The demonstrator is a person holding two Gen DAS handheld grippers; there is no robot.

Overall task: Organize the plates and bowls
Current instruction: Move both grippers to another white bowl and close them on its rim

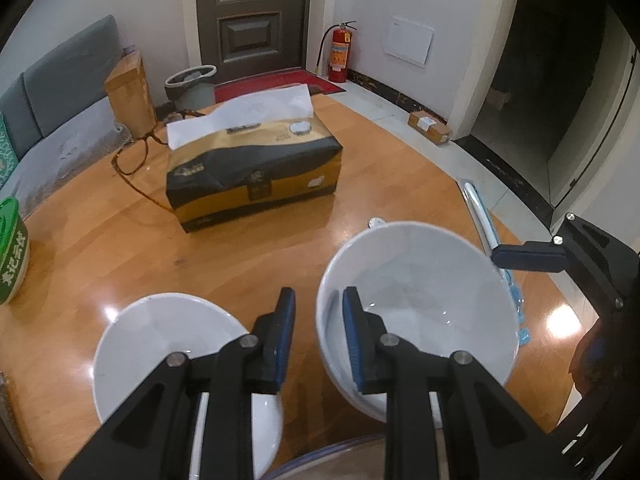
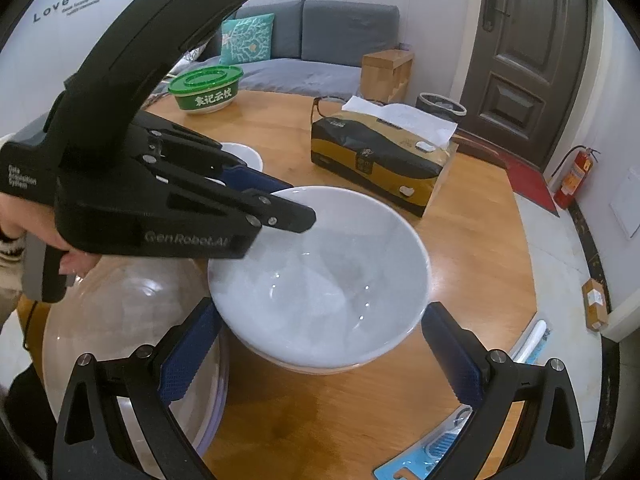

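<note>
A large white bowl sits nested in a second white bowl on the round wooden table. My left gripper is shut on its rim, one blue pad inside and one outside. My right gripper stands wide open, its pads on either side of the bowl's near part and apart from it; one of its fingers shows by the bowl's right rim. Another white bowl rests to the left. A clear glass dish lies beside the stack.
A black and gold tissue box stands at mid-table, with eyeglasses beside it. A green-lidded container sits at the far side. A blue packet and a white tube lie near the table's edge.
</note>
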